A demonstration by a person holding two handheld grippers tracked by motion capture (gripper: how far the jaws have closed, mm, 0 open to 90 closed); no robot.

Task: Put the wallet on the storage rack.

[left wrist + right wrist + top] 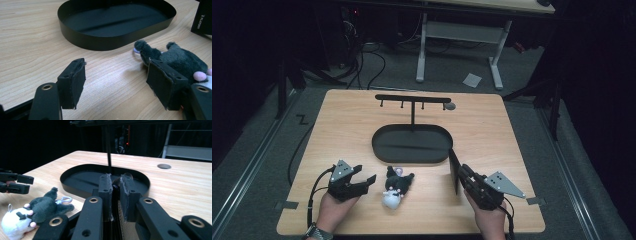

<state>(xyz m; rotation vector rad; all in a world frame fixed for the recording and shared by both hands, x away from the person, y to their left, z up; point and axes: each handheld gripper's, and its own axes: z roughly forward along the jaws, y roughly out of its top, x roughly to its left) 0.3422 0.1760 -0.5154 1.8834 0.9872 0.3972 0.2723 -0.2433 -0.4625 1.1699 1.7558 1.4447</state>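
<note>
A small plush toy (394, 189), dark grey with a white head, lies on the wooden table between my two grippers. My left gripper (366, 174) rests open just left of it. In the left gripper view the jaws (117, 82) frame bare wood, with the plush (180, 60) behind the right-hand pad. My right gripper (462, 173) is shut on a thin black card (453, 171) that stands on edge beside the tray; white lettering shows on the card (203, 17). The right gripper's (115, 187) pads sit almost together on the card's edge. The plush (37, 210) lies to their left.
A black oval tray (378, 146) sits mid-table, with a black T-shaped hook stand (412, 99) rising from its far side. A round hole (450, 106) is in the tabletop near the stand. A table frame and cables stand on the floor beyond.
</note>
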